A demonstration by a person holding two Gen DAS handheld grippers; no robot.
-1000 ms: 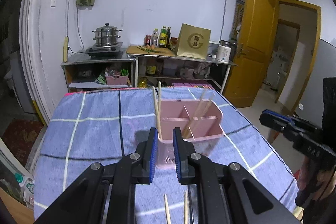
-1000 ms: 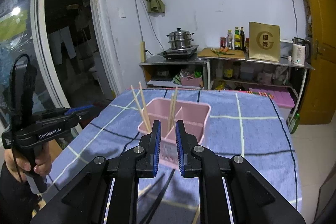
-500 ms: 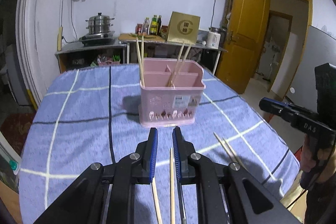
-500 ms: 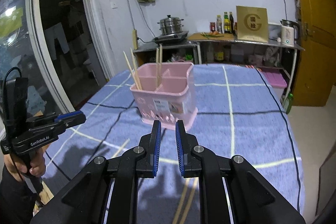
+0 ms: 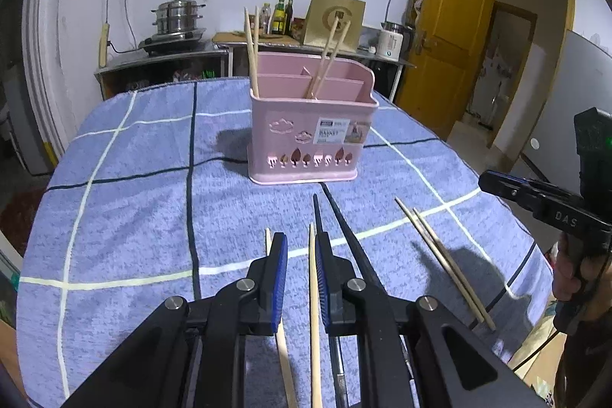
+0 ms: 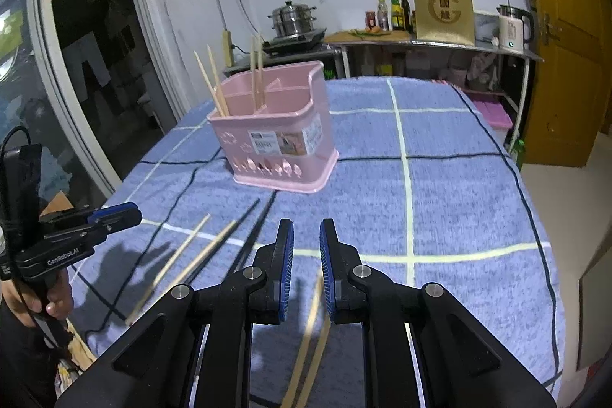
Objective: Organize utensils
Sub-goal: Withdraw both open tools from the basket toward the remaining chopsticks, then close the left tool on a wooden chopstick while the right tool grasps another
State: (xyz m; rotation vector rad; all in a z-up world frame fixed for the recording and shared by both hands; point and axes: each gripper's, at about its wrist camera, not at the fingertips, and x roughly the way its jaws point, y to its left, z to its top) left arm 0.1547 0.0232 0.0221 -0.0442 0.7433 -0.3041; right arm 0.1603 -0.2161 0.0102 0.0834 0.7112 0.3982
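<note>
The pink utensil basket [image 5: 311,125] stands mid-counter [image 5: 134,217] and already keeps two wooden pairs upright in separate compartments, probably to sort them by pair; loose wooden chopsticks [image 5: 314,312] and a black pair [image 5: 344,239] lie before it; the left hand-held gripper [image 5: 300,278] is slightly spread over one stick, holding nothing; the right hand-held gripper [image 6: 306,268] is likewise parted above another wooden pair [image 6: 311,339].

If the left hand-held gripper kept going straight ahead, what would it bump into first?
Probably the pink utensil basket, standing straight ahead of the left hand-held gripper. A wooden chopstick lies on the cloth below the open jaws, likely underneath its path; depth is unclear.
</note>
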